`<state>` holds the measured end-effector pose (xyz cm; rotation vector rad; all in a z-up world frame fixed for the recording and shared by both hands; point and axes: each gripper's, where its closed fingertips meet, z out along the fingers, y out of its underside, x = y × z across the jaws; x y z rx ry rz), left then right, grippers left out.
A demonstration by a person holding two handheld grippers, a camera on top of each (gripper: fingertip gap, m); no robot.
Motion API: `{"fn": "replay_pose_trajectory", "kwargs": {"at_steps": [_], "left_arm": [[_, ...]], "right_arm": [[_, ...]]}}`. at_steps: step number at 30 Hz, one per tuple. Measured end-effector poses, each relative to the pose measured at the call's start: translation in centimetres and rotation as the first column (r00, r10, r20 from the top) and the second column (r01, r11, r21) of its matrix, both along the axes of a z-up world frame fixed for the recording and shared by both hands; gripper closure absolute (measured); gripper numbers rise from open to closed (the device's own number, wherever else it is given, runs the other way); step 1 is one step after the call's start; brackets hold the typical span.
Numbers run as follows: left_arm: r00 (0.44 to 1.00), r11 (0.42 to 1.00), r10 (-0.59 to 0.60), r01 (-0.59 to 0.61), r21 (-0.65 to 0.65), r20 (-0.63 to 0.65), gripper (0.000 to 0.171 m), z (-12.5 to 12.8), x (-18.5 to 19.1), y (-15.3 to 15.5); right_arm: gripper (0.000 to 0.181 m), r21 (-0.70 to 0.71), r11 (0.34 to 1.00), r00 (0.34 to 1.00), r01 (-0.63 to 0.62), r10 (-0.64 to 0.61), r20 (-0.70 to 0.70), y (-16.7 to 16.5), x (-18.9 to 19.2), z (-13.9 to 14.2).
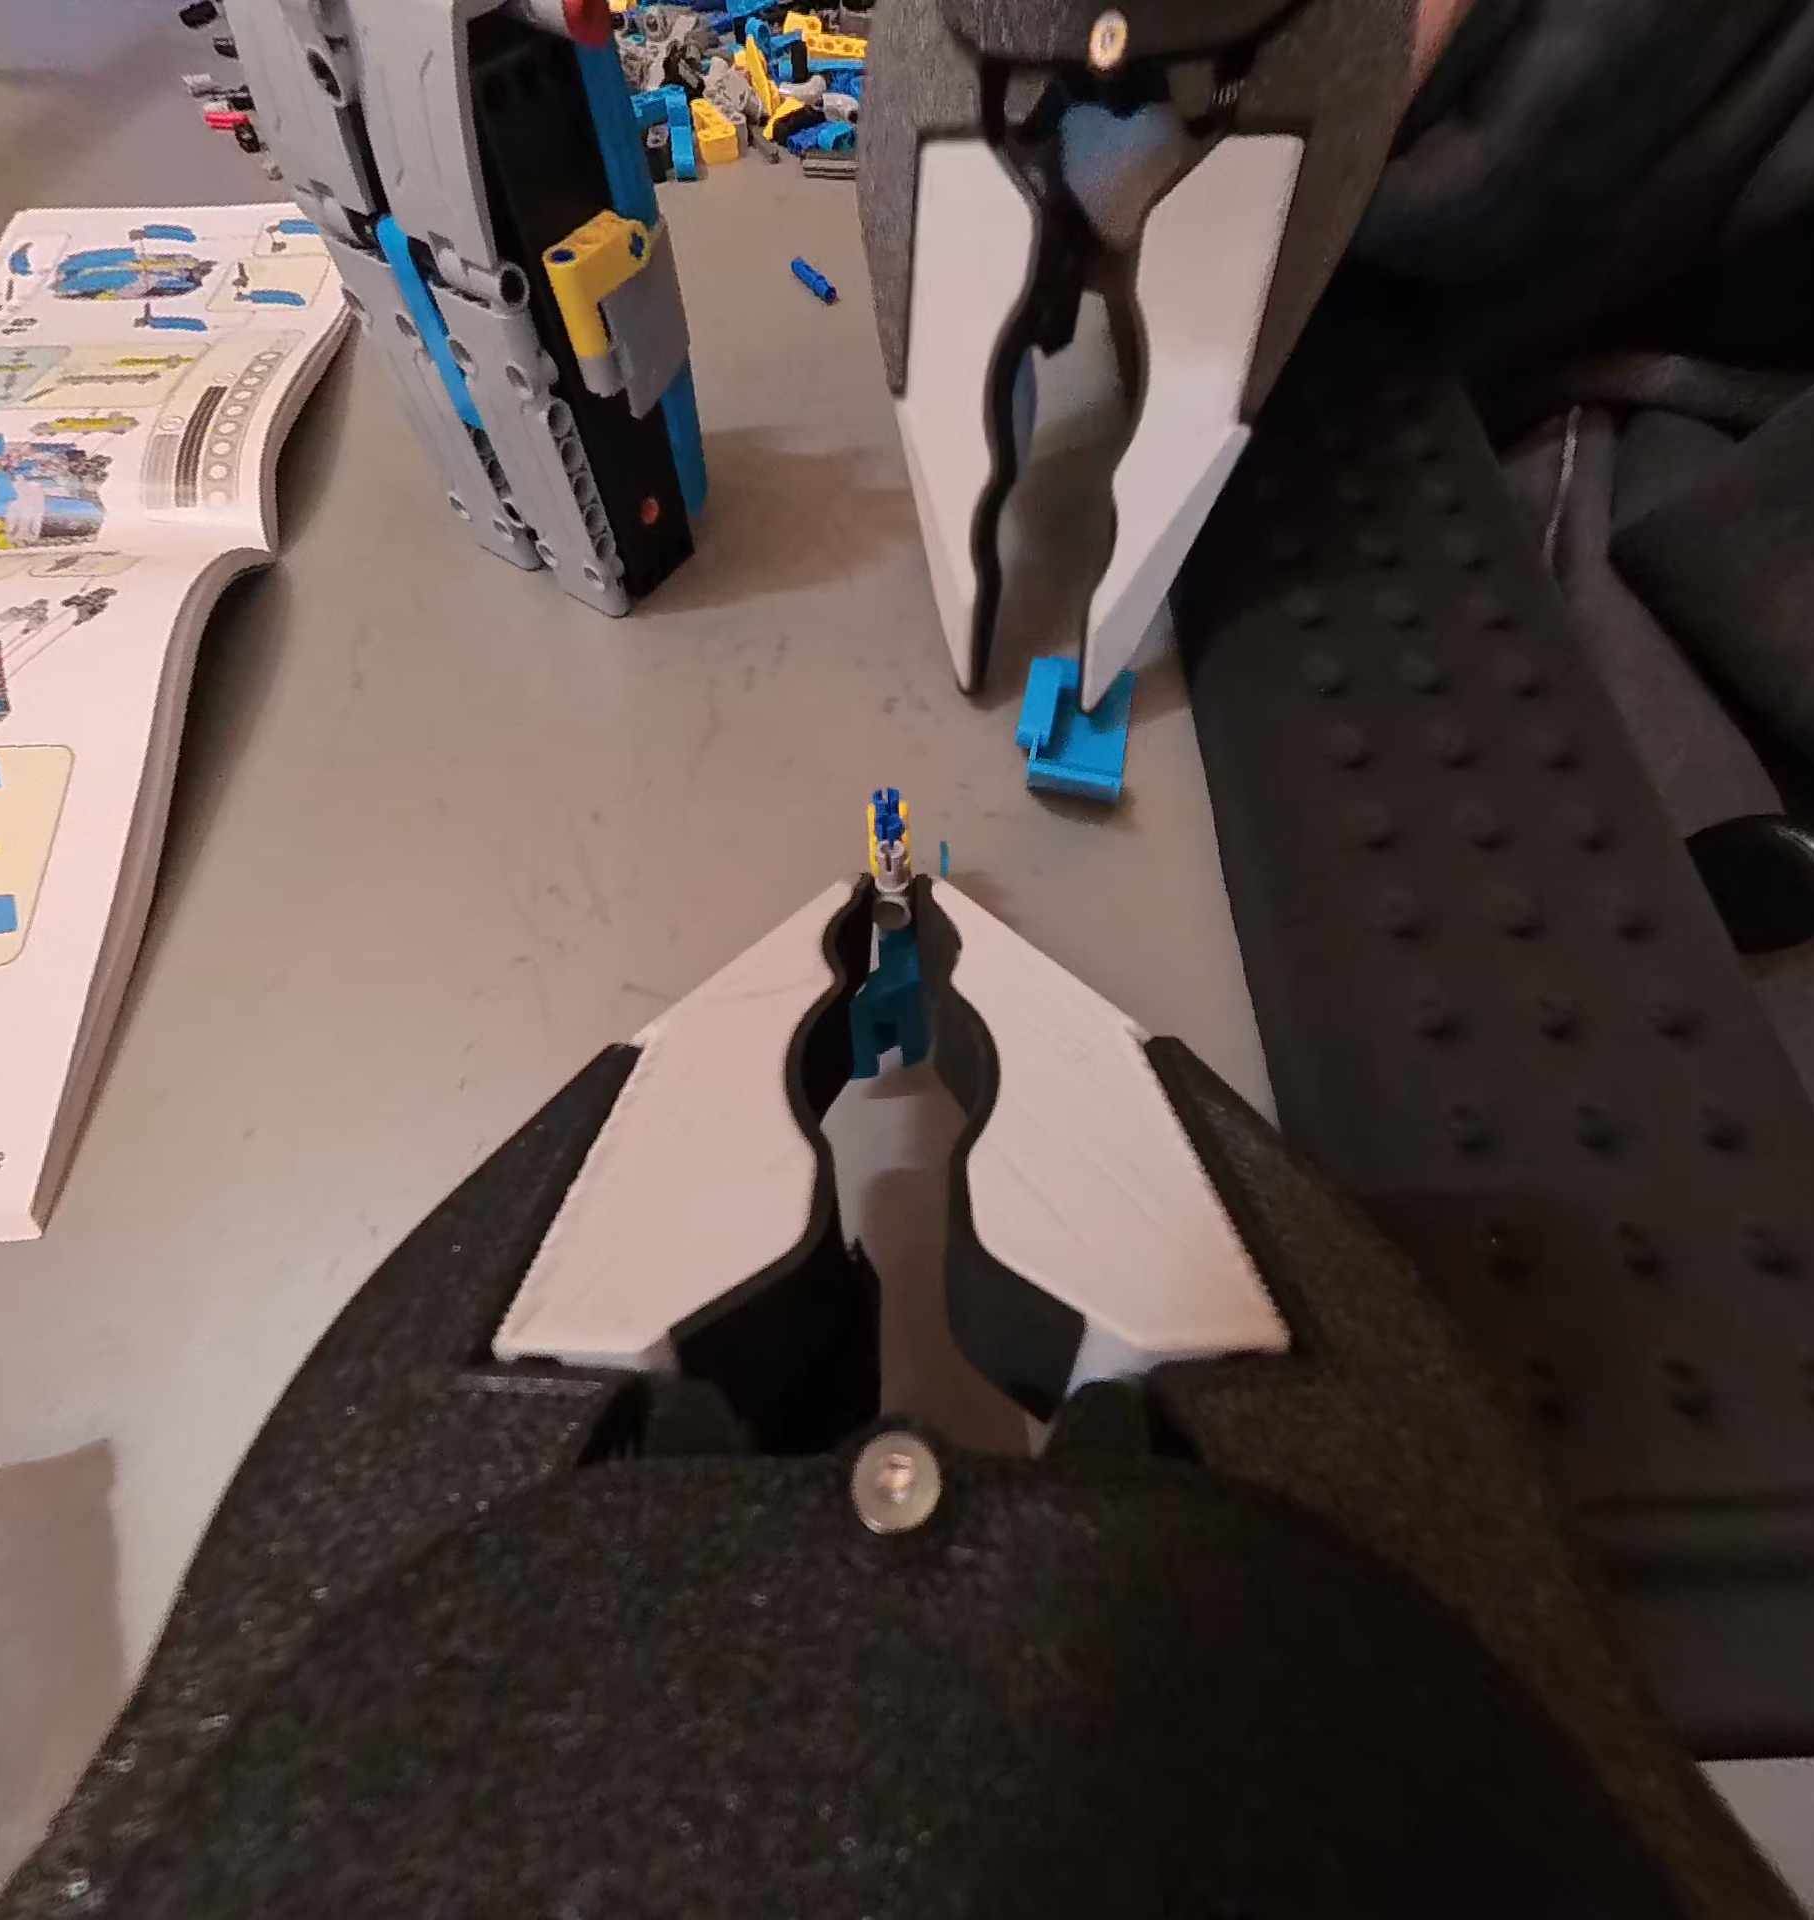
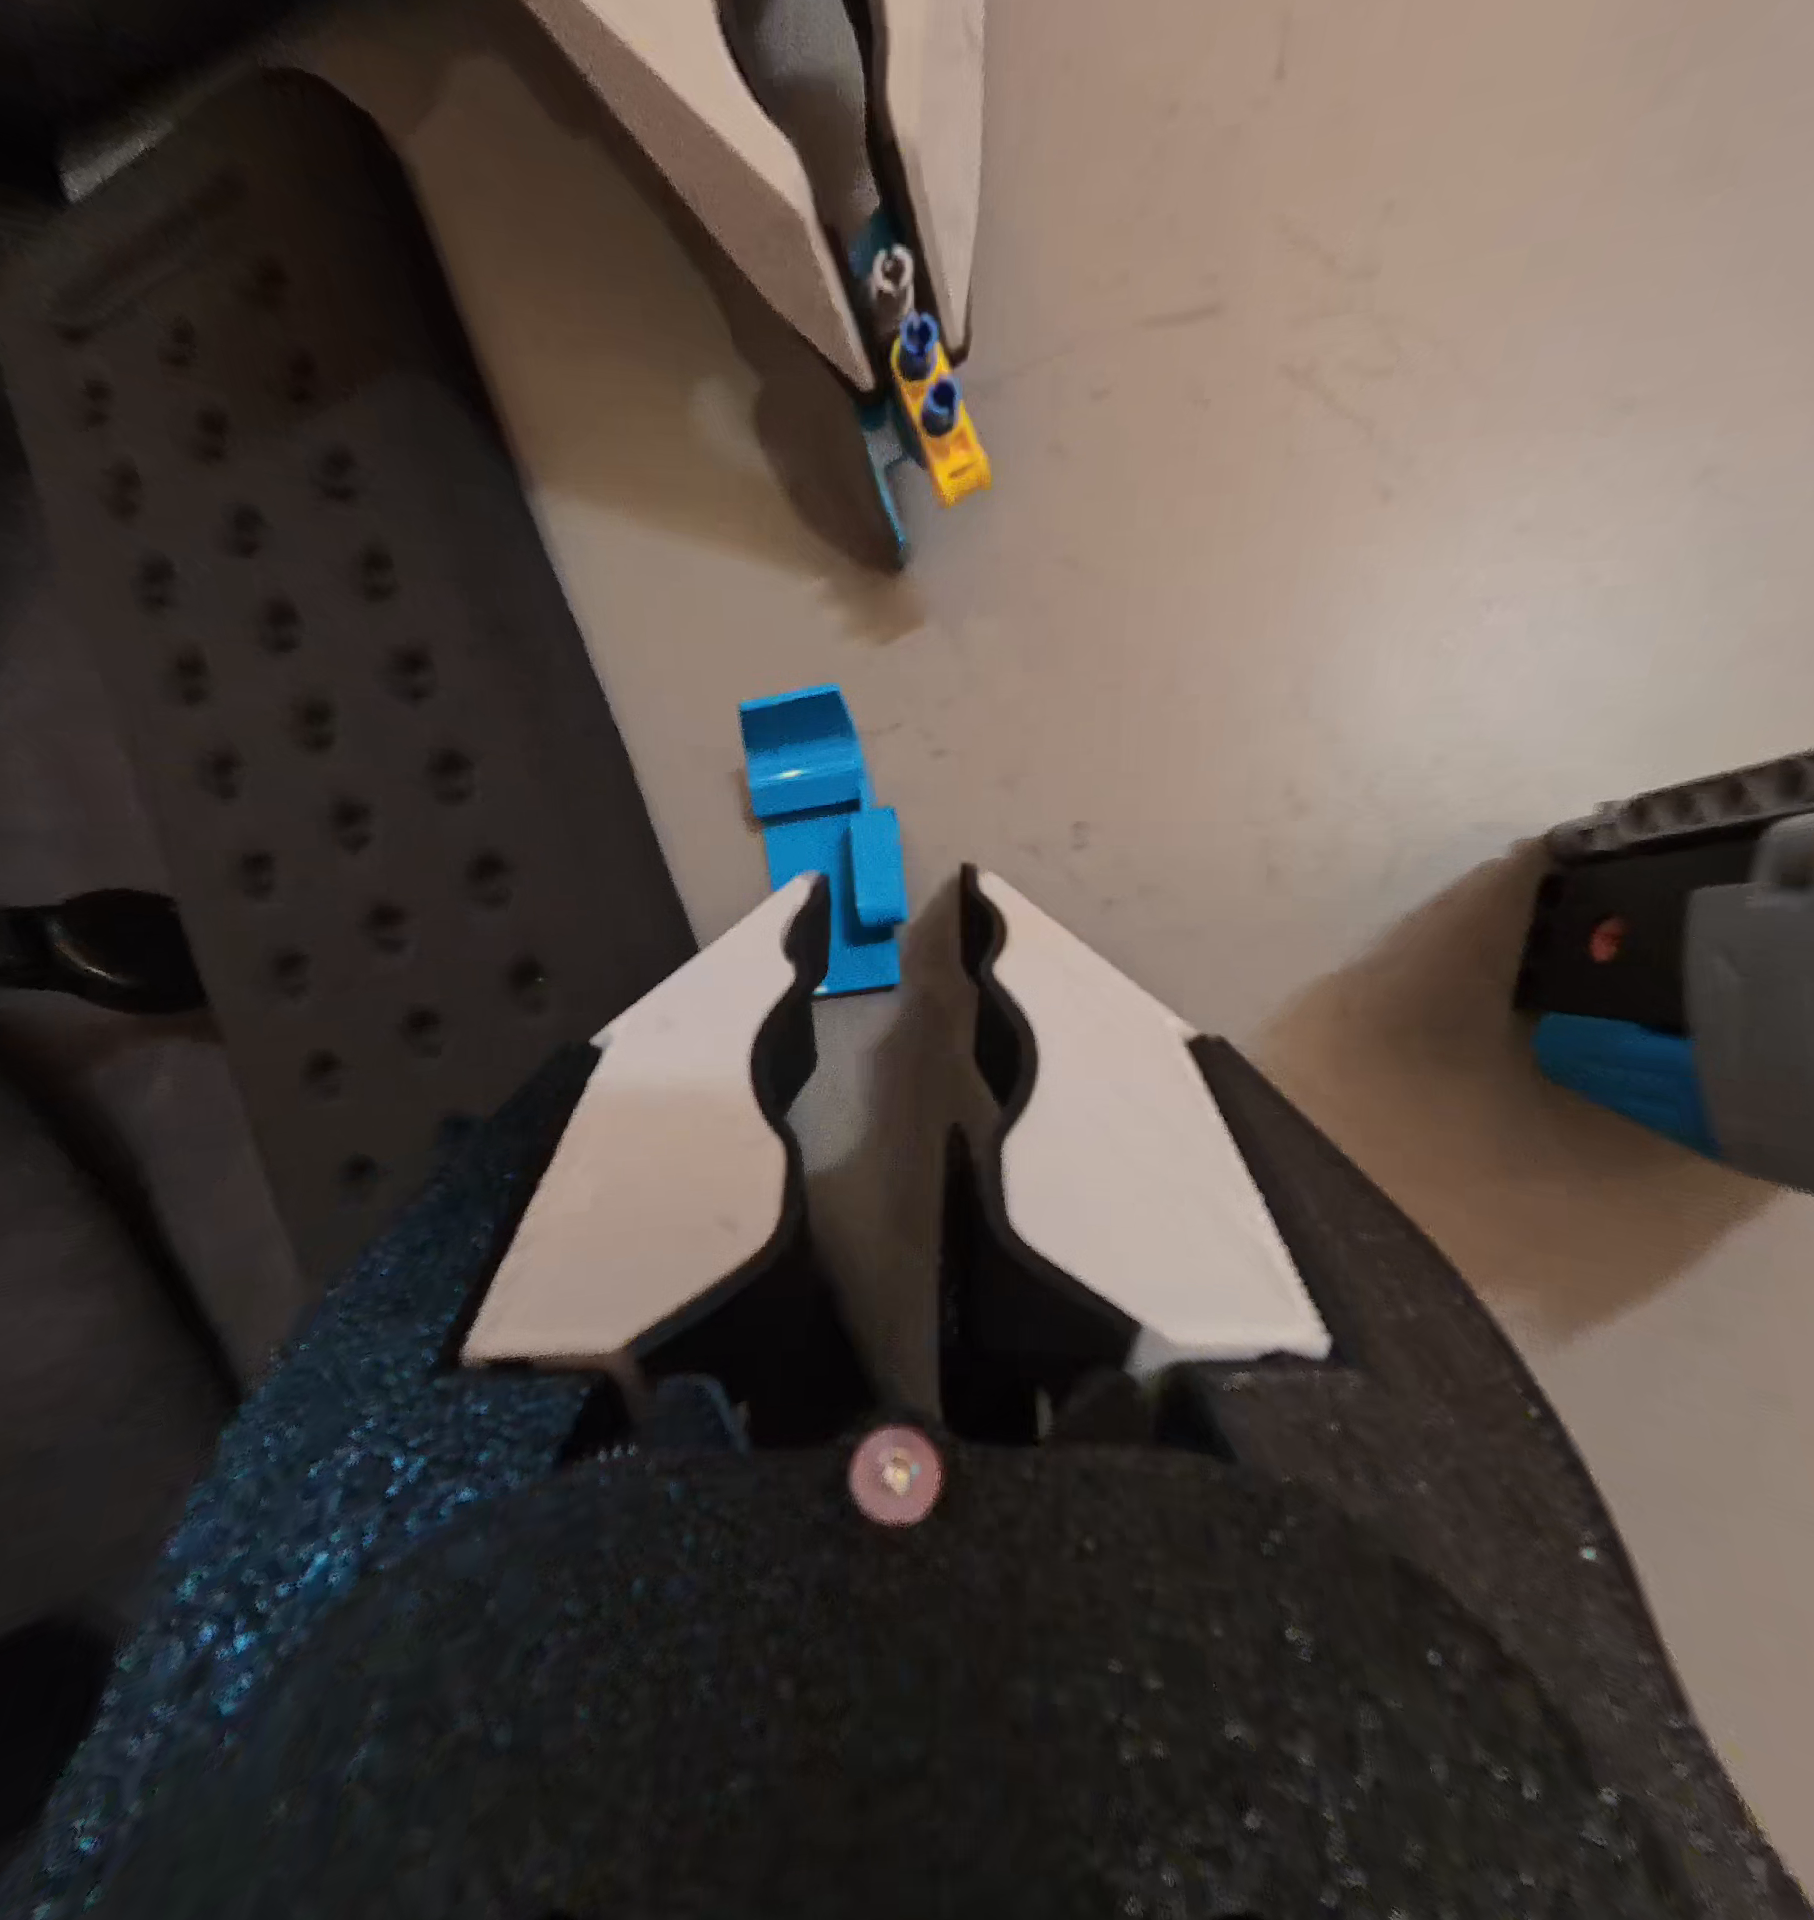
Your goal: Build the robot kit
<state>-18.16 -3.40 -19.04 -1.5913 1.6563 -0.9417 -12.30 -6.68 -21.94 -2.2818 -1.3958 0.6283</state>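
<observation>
My left gripper (image 1: 892,883) is shut on a small brick assembly (image 1: 890,966): a teal piece with a grey connector, a yellow beam and blue pins at its tip. It also shows in the right wrist view (image 2: 929,416), held above the table. My right gripper (image 2: 892,878) is open, its tips down at a flat blue panel piece (image 2: 820,821) lying on the grey table near the edge. In the left wrist view the right gripper (image 1: 1033,691) stands over that blue piece (image 1: 1074,743), one fingertip touching it.
A tall grey, black and blue brick model (image 1: 529,343) stands on the table; it also shows in the right wrist view (image 2: 1713,966). An open instruction booklet (image 1: 72,623) lies at left. A pile of loose bricks (image 1: 747,83) lies far back. A dark dimpled seat (image 1: 1505,935) borders the table. Some 8 centimeters of space lies between my two pairs of fingers.
</observation>
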Motion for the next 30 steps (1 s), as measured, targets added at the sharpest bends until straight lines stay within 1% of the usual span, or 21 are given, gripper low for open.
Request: {"fn": "replay_pose_trajectory", "kwargs": {"at_steps": [2,4,6,7,8,9,13,17,19,21,25,27,30], "left_arm": [[1.000,1.000,-0.004,0.004,0.002,0.000,0.165,0.0,0.0,-0.1],[1.000,1.000,-0.005,0.005,0.003,0.000,0.165,0.0,0.0,-0.2],[1.000,1.000,-0.005,0.005,0.002,-0.001,0.165,0.0,0.0,-0.2],[1.000,1.000,-0.005,0.005,0.001,-0.001,0.165,0.0,0.0,-0.2],[1.000,1.000,-0.005,0.005,0.000,-0.001,0.165,0.0,0.0,-0.2],[1.000,1.000,-0.005,0.005,-0.002,-0.001,0.165,0.0,0.0,-0.2],[1.000,1.000,-0.005,0.005,-0.004,-0.001,0.165,0.0,0.0,-0.2],[1.000,1.000,-0.006,0.006,-0.004,-0.001,0.165,0.0,0.0,-0.2],[1.000,1.000,-0.008,0.008,-0.006,-0.002,0.165,-0.1,0.0,-0.2],[1.000,1.000,-0.008,0.008,-0.005,-0.003,0.165,-0.1,0.0,-0.2],[1.000,1.000,-0.010,0.010,-0.004,-0.004,0.165,-0.1,0.0,-0.3],[1.000,1.000,-0.010,0.010,-0.005,-0.004,0.165,-0.1,0.0,-0.3],[1.000,1.000,-0.010,0.010,-0.005,-0.006,0.165,-0.1,0.1,-0.3]], "right_arm": [[0.156,0.081,0.997,1.000,0.000,0.001,-0.020,0.6,0.1,1.3],[0.158,0.174,0.984,0.998,-0.034,0.044,-0.053,0.6,-0.1,2.9],[0.170,0.264,0.958,0.992,-0.111,0.123,-0.031,-0.3,-0.2,3.3],[0.175,0.273,0.950,0.986,-0.153,0.165,-0.020,-1.1,-0.3,3.0],[0.181,0.256,0.949,0.981,-0.184,0.195,-0.019,-1.8,-0.4,2.5],[0.181,0.240,0.952,0.980,-0.188,0.200,-0.026,-2.1,-0.5,2.1],[0.181,0.263,0.955,0.989,-0.139,0.147,-0.012,-0.6,-0.3,1.0],[0.181,0.258,0.962,0.995,-0.088,0.099,-0.032,0.6,-0.2,1.0],[0.181,0.228,0.971,0.997,-0.067,0.075,-0.025,1.0,0.0,0.6],[0.181,0.194,0.979,0.996,-0.061,0.072,-0.048,1.1,-0.2,0.5],[0.181,0.170,0.984,0.996,-0.058,0.069,-0.057,1.4,-0.4,0.5],[0.179,0.198,0.979,0.998,-0.045,0.055,-0.043,1.8,-0.2,0.7],[0.176,0.224,0.974,0.994,-0.042,0.064,-0.092,2.0,-0.3,2.5]]}}
